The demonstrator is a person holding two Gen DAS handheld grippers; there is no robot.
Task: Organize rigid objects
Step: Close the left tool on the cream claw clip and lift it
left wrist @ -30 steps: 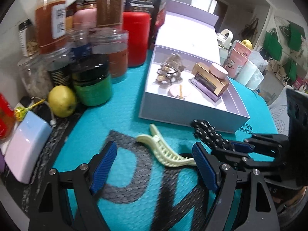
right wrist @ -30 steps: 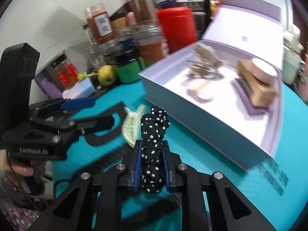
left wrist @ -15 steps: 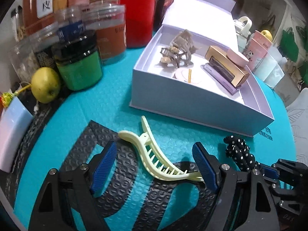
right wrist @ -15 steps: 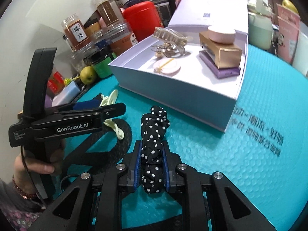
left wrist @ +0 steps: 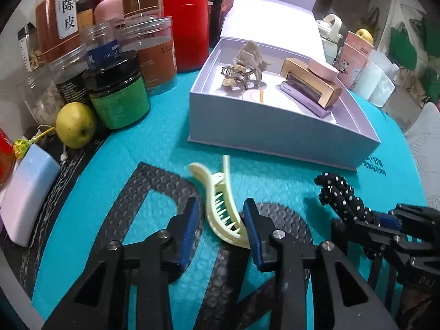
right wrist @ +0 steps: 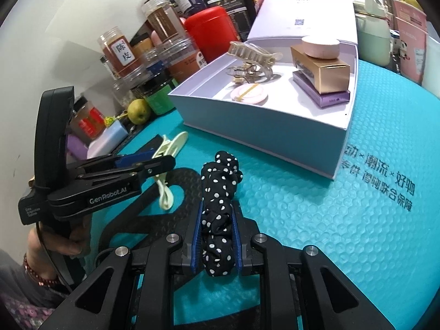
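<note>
Both tools were low over the teal mat (left wrist: 154, 143) on the surface. Left tool (left wrist: 220, 222) had just been closing, with the pale yellow hair clip (left wrist: 220, 200) between its blue pads (left wrist: 189, 225); the right-hand pad touched the clip's spine, but from this angle I could not tell whether the other pad had met the teeth side, so the grip looked only partly made. The clip lay on the mat over the dark printed lettering, its handles pointing toward the lavender box (left wrist: 275, 134).

Right tool (right wrist: 217, 236) was clamped on a black scrunchie (right wrist: 220, 192) with white dots, the fabric squeezed between its pads and bunching out past the tips. It sat just to the right of the left tool, near the box's front wall.

The box stood open on the mat, lid tilted back. Inside it lay a beige claw clip (right wrist: 253, 55), a round pink pad (right wrist: 249, 93), and a gold carton (right wrist: 321, 68) stacked on a purple case (right wrist: 324, 93), with a pink round tin (right wrist: 320, 46) on top.

Behind the mat stood jars (left wrist: 156, 52), a red canister (left wrist: 189, 30) and a yellow-green fruit (left wrist: 75, 129). A hand (right wrist: 60, 236) with a bead bracelet held the left tool's grip.
</note>
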